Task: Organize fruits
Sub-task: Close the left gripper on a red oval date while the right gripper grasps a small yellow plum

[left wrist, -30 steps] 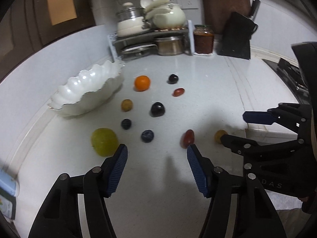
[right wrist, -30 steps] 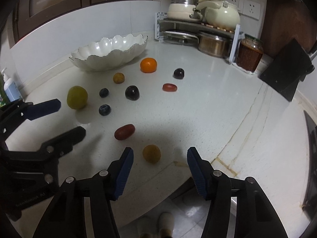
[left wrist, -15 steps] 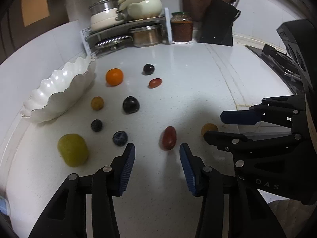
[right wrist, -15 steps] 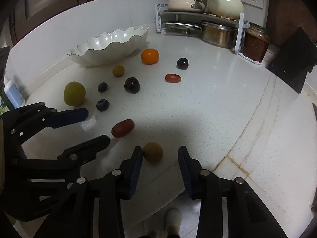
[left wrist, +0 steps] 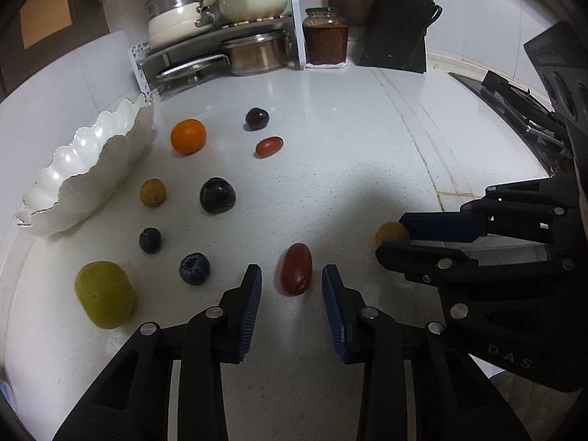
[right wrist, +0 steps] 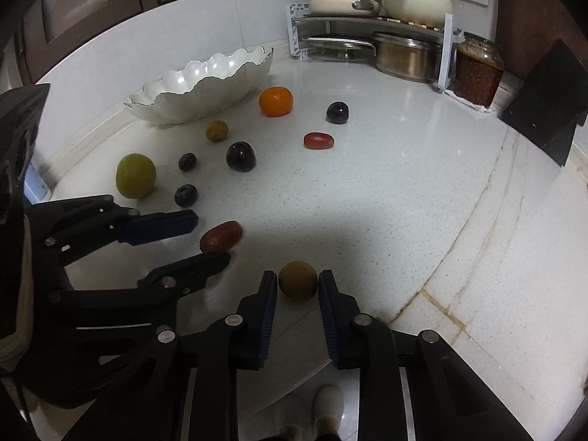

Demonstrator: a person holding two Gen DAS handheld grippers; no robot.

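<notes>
Several small fruits lie on a white counter (left wrist: 349, 169). My left gripper (left wrist: 292, 272) straddles a dark red oblong fruit (left wrist: 296, 273). Its jaws are closing, with a thin gap still on each side of the fruit. My right gripper (right wrist: 297, 275) is shut on a small brownish-yellow round fruit (right wrist: 297, 280) that rests on the counter near the front edge. A scalloped white bowl (left wrist: 92, 169) stands empty at the left. Between the bowl and the grippers lie an orange (left wrist: 188, 136), a dark plum (left wrist: 217, 195), a green fruit (left wrist: 104, 294) and two blueberries (left wrist: 194, 268).
A rack with pots (left wrist: 228, 51), a jar (left wrist: 325, 40) and a black knife block (left wrist: 397, 33) line the back wall. A stove (left wrist: 514, 110) sits at the right. The counter's front edge (right wrist: 367, 330) runs just below the right gripper, with floor beyond.
Both grippers' jaws have narrowed. The left gripper has moved forward and down until the red fruit sits between its fingers. The right jaws have come together on the brownish-yellow fruit.
</notes>
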